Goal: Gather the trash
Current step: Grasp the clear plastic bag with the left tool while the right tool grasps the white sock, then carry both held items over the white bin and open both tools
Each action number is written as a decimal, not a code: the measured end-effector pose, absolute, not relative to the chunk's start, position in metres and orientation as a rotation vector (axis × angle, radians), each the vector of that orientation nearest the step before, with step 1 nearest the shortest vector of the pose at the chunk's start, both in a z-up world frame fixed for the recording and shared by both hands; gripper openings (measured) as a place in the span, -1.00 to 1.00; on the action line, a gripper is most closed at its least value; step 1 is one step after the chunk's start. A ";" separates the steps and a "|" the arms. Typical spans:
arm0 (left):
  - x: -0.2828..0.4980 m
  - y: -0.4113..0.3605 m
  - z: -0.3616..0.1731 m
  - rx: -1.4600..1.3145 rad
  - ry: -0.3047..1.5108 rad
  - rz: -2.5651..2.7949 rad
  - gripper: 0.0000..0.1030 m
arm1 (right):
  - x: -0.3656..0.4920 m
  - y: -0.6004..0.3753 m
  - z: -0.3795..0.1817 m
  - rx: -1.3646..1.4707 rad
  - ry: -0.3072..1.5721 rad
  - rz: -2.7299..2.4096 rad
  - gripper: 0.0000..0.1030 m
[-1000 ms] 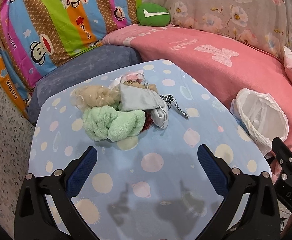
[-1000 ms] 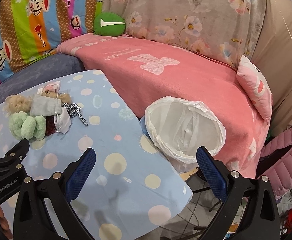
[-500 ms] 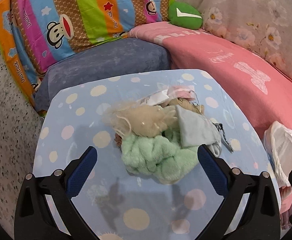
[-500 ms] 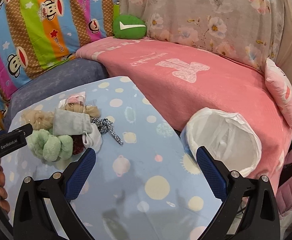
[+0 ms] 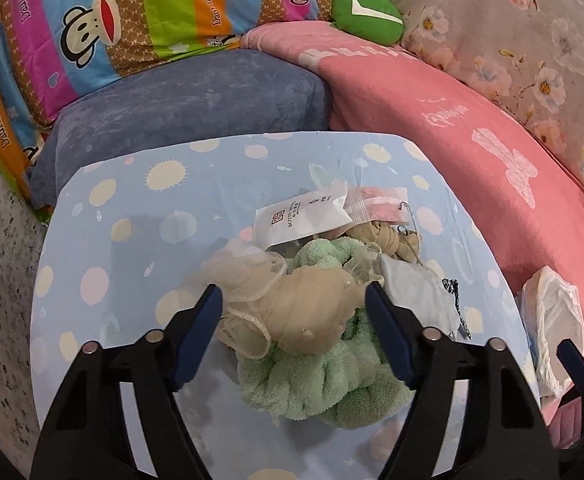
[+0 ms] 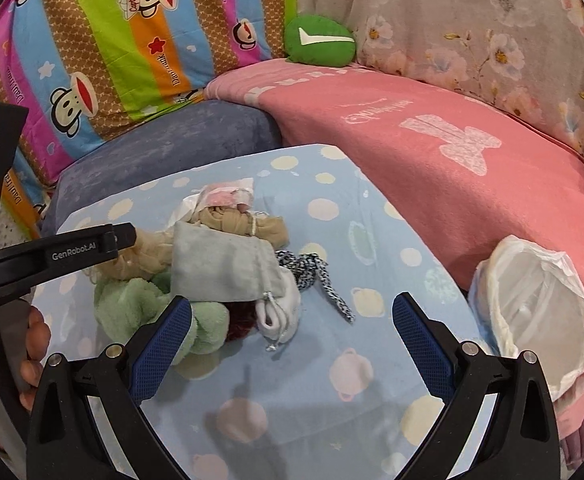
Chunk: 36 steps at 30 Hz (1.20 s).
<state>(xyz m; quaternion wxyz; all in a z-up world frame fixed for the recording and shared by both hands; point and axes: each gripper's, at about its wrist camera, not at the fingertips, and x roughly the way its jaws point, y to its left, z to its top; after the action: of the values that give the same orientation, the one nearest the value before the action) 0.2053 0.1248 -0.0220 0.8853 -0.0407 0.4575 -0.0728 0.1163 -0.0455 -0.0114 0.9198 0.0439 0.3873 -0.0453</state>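
Approach stage of the first pick; nothing lifted yet. Left gripper (image 5: 294,306) positioned over the near side of the trash pile (image 5: 324,300) on the dotted blue table top (image 5: 131,248), jaws part open and just been closing, straddling the beige gauze scrunchie (image 5: 292,308). Pads not seen pressing on the gauze: near it, contact not confirmed. Green plush scrunchie (image 5: 316,384) lying directly beneath and in front of the gauze one, touching it. White printed sachet (image 5: 304,218), pink zip bag (image 5: 380,208), tan knotted cloth (image 5: 388,238) and grey drawstring pouch (image 5: 416,296) heaped on the far and right sides of the pile. Right gripper (image 6: 292,344) empty, jaws spread wide, hovering over bare table near the pouch and the black-and-white cord (image 6: 316,276). White bag-lined bin (image 6: 532,312) standing open at the table's right edge, against the pink couch cover (image 6: 472,184), well apart from the pile.

Judged next: close fully on the gauze only, lift clear, carry right to the bin. Risk judged: plush piece snagging and dragging along, or thin gauze slipping from the pads.
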 end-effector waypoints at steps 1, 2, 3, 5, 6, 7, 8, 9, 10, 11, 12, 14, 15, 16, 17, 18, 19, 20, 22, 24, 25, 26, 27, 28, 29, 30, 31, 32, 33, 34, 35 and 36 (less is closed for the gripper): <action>0.207 0.126 -0.023 -0.095 0.962 -0.161 0.08 | 0.121 -0.040 -0.013 0.088 0.798 -0.077 0.87; 0.210 0.128 -0.025 -0.108 0.972 -0.170 -0.03 | 0.125 -0.033 -0.016 0.085 0.799 -0.061 0.85; 0.212 0.129 -0.026 -0.119 0.980 -0.179 -0.13 | 0.130 -0.028 -0.018 0.080 0.800 -0.050 0.83; 0.215 0.131 -0.028 -0.127 0.990 -0.194 -0.43 | 0.140 -0.018 -0.025 0.070 0.809 -0.028 0.70; 0.215 0.132 -0.028 -0.130 0.989 -0.200 -0.49 | 0.146 -0.013 -0.029 0.067 0.817 -0.017 0.66; 0.216 0.133 -0.027 -0.133 0.988 -0.205 -0.55 | 0.152 -0.008 -0.033 0.070 0.827 -0.005 0.61; 0.217 0.135 -0.026 -0.138 0.984 -0.209 -0.59 | 0.156 -0.007 -0.037 0.077 0.838 0.006 0.55; 0.217 0.137 -0.025 -0.144 0.980 -0.216 -0.60 | 0.161 -0.005 -0.042 0.086 0.851 0.015 0.52; 0.217 0.139 -0.024 -0.152 0.979 -0.220 -0.62 | 0.167 -0.003 -0.047 0.096 0.869 0.026 0.44; 0.218 0.141 -0.022 -0.166 0.976 -0.227 -0.63 | 0.172 -0.001 -0.052 0.100 0.882 0.032 0.34; 0.218 0.144 -0.020 -0.173 0.971 -0.230 -0.63 | 0.176 0.002 -0.057 0.100 0.895 0.037 0.27; 0.218 0.148 -0.015 -0.173 0.956 -0.227 -0.64 | 0.183 0.006 -0.066 0.095 0.920 0.047 -0.17; 0.217 0.149 -0.012 -0.170 0.947 -0.226 -0.65 | 0.185 0.008 -0.070 0.100 0.933 0.058 -0.30; 0.217 0.150 -0.010 -0.171 0.940 -0.227 -0.65 | 0.186 0.009 -0.071 0.107 0.940 0.067 -0.53; 0.216 0.152 -0.006 -0.172 0.932 -0.231 -0.65 | 0.185 0.010 -0.072 0.113 0.940 0.072 -0.63; 0.216 0.153 -0.004 -0.174 0.927 -0.233 -0.65 | 0.184 0.010 -0.070 0.114 0.934 0.073 -0.66; 0.216 0.154 -0.002 -0.175 0.922 -0.233 -0.65 | 0.183 0.011 -0.067 0.111 0.927 0.070 -0.75; 0.215 0.154 0.001 -0.175 0.916 -0.233 -0.65 | 0.182 0.011 -0.064 0.110 0.919 0.068 -0.79; 0.215 0.153 0.008 -0.174 0.904 -0.236 -0.66 | 0.179 0.008 -0.054 0.117 0.899 0.066 -0.80; 0.213 0.151 0.015 -0.171 0.889 -0.242 -0.66 | 0.177 0.001 -0.043 0.127 0.876 0.058 -0.80; 0.213 0.150 0.018 -0.170 0.883 -0.245 -0.66 | 0.174 -0.003 -0.035 0.134 0.858 0.053 -0.80; 0.212 0.147 0.023 -0.169 0.875 -0.251 -0.66 | 0.173 -0.006 -0.028 0.138 0.847 0.049 -0.81; 0.212 0.144 0.027 -0.168 0.868 -0.257 -0.66 | 0.171 -0.010 -0.020 0.139 0.833 0.042 -0.81; 0.212 0.140 0.031 -0.168 0.861 -0.263 -0.66 | 0.169 -0.015 -0.013 0.139 0.821 0.034 -0.81; 0.211 0.136 0.036 -0.167 0.855 -0.273 -0.66 | 0.167 -0.019 -0.007 0.139 0.810 0.026 -0.81; 0.210 0.130 0.042 -0.167 0.847 -0.284 -0.66 | 0.166 -0.024 0.000 0.140 0.800 0.017 -0.81; 0.209 0.126 0.046 -0.167 0.840 -0.294 -0.66 | 0.163 -0.029 0.007 0.142 0.786 0.008 -0.81; 0.207 0.118 0.052 -0.162 0.830 -0.310 -0.66 | 0.160 -0.036 0.014 0.147 0.771 0.000 -0.81; 0.205 0.111 0.056 -0.157 0.822 -0.320 -0.66 | 0.157 -0.042 0.020 0.150 0.758 -0.009 -0.81; 0.203 0.102 0.062 -0.150 0.812 -0.335 -0.66 | 0.153 -0.050 0.028 0.153 0.743 -0.022 -0.81; 0.201 0.094 0.066 -0.145 0.805 -0.347 -0.66 | 0.151 -0.056 0.033 0.155 0.732 -0.032 -0.81; 0.199 0.087 0.071 -0.142 0.799 -0.360 -0.66 | 0.148 -0.063 0.039 0.157 0.719 -0.045 -0.81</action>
<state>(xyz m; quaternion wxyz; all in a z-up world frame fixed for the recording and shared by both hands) 0.1992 0.0868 0.0707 0.9031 -0.0688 0.3864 -0.1743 0.1483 -0.0628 0.0388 0.9327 0.0768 0.3516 -0.0218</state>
